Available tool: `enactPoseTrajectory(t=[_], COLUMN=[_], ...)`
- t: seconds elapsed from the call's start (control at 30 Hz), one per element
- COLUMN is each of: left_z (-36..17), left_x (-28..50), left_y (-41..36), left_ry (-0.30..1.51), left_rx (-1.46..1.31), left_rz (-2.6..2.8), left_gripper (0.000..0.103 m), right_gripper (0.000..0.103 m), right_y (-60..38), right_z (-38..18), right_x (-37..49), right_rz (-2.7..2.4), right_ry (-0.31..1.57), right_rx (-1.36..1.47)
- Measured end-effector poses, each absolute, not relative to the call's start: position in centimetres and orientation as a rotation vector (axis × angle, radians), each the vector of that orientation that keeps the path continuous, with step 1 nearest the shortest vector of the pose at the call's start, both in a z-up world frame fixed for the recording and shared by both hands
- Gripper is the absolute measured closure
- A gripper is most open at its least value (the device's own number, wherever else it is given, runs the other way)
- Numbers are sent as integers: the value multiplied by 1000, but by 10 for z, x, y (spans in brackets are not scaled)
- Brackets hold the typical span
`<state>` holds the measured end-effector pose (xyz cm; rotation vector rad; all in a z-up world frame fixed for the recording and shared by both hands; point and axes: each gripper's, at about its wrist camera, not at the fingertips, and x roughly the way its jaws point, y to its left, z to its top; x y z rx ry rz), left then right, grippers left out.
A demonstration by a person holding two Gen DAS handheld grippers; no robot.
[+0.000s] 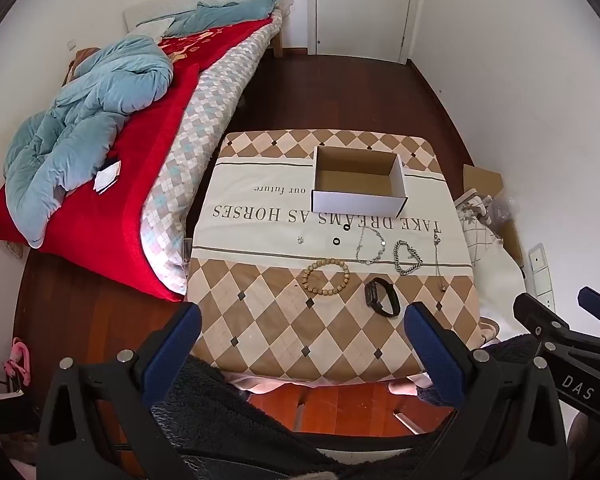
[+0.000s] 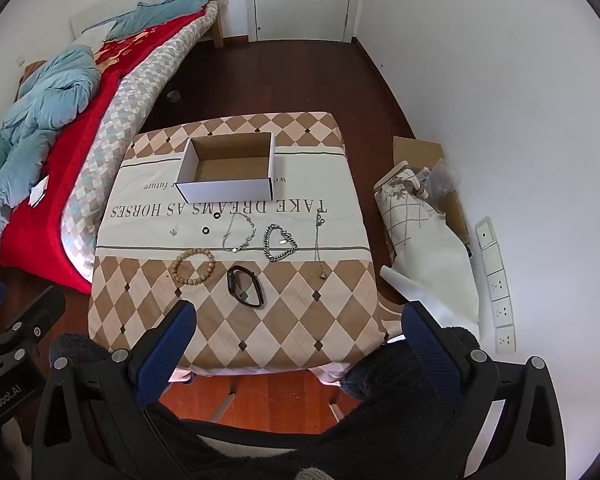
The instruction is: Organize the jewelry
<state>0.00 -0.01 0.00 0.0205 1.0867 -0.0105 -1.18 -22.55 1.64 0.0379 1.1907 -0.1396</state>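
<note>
An empty white cardboard box (image 1: 358,182) (image 2: 228,170) stands at the back of a small table under a checked cloth (image 1: 284,332) (image 2: 300,320). In front of it lie a wooden bead bracelet (image 1: 326,277) (image 2: 193,266), a black watch band (image 1: 382,297) (image 2: 246,286), a thin silver chain (image 1: 370,245) (image 2: 239,233), a thick silver chain bracelet (image 1: 408,257) (image 2: 280,242), a long thin necklace (image 1: 438,260) (image 2: 319,246), a black ring (image 1: 335,241) (image 2: 206,230) and a small earring (image 1: 299,239) (image 2: 173,232). My left gripper (image 1: 302,328) and right gripper (image 2: 300,330) are open and empty, above the table's near edge.
A bed (image 1: 140,160) with a red blanket and blue duvet stands left of the table. A folded cloth and cardboard (image 2: 424,216) lie on the floor at the right, by a white wall with a power strip (image 2: 498,284). A white door (image 1: 364,4) is behind.
</note>
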Motion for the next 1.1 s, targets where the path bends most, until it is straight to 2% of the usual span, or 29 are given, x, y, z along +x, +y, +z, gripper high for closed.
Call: enactPoseTrajectory(t=[1.1], left_z=[3], left_x=[-1], left_y=[-6], left_ry=[1079], left_rx=[18], left_rz=[-22], left_gripper=[0], right_gripper=[0], right_y=[-228], right_z=[28], right_x=[-15], right_rz=[-140], right_ry=[1175], right_rx=[42])
